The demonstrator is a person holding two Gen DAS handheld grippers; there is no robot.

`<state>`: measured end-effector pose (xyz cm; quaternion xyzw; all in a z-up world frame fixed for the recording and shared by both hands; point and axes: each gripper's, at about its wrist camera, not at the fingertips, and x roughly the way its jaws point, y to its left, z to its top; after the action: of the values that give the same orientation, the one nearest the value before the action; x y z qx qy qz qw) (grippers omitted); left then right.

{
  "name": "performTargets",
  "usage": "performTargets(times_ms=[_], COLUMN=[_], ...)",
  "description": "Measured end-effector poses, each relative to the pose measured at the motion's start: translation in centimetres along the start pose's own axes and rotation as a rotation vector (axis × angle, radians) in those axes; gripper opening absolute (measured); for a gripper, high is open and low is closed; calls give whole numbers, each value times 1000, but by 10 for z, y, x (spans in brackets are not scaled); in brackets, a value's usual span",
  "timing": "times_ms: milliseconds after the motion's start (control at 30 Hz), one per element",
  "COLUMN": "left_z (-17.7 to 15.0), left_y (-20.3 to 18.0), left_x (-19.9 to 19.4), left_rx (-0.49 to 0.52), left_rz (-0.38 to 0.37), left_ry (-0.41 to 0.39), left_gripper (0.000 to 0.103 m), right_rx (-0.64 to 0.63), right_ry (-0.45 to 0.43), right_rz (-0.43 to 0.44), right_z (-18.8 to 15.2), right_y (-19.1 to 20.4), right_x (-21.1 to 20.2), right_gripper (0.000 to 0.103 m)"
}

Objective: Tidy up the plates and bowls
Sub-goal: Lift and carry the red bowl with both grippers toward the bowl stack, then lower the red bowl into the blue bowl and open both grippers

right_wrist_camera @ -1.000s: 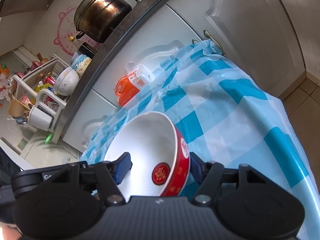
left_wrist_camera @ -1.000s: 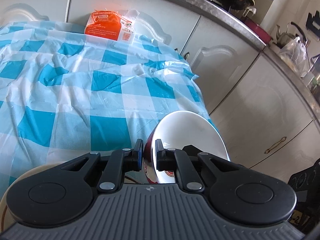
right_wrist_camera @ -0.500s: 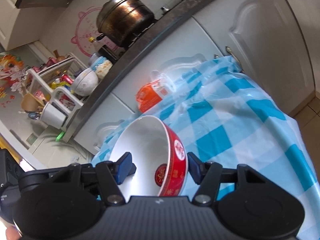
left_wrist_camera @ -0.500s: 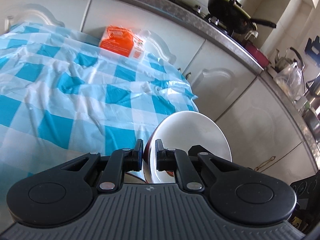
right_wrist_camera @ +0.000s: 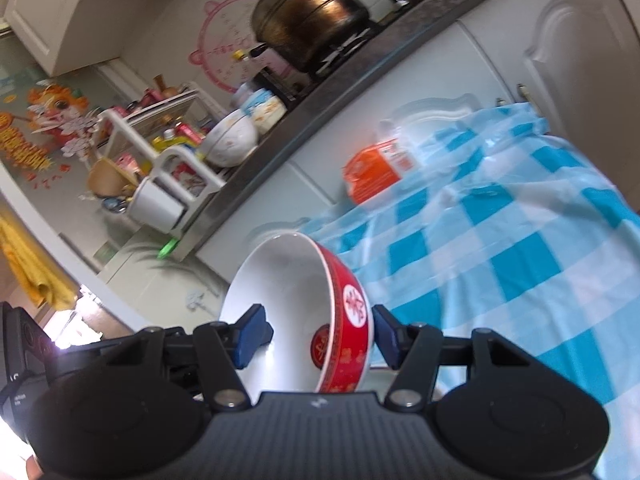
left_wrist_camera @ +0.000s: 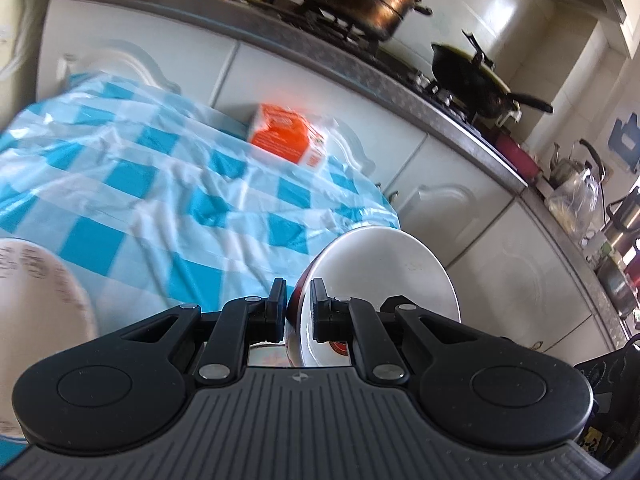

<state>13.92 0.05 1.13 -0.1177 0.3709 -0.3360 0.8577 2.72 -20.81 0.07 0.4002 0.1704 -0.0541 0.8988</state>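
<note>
Left tongs (left_wrist_camera: 298,304) pinch the rim of a white bowl (left_wrist_camera: 384,276), tilted above the checked desk (left_wrist_camera: 132,200). Right tongs (right_wrist_camera: 318,334) straddle the red bowl (right_wrist_camera: 304,312), clamping its wall, clear for carrying.

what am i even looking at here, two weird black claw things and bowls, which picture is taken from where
Each picture comes from a camera mounted on a hand-held two-finger gripper; a person carries one per hand. There is no robot arm.

Left-hand view: the left gripper pinches the wall of a white-inside bowl.

Right-hand view: the right gripper clamps a red bowl with a white inside, one finger inside, one outside; its jaws have just been closing.

Beyond lies a blue checked tablecloth with an orange packet on it. A pot sits on the stove behind.
</note>
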Motion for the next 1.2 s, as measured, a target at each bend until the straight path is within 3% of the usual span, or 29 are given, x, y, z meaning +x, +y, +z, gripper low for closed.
performTargets(times_ms=[633, 1200], left_z=[2, -11], left_y=[88, 133], left_x=[-101, -107], left_rx=[-154, -273], left_rz=[101, 139], left_ry=[-150, -134], left_gripper=[8, 7], right_rx=[-89, -167], right_ry=[161, 255], right_rz=[145, 108], right_z=[-45, -81], right_y=[98, 126], right_x=[50, 90], right_gripper=[58, 58])
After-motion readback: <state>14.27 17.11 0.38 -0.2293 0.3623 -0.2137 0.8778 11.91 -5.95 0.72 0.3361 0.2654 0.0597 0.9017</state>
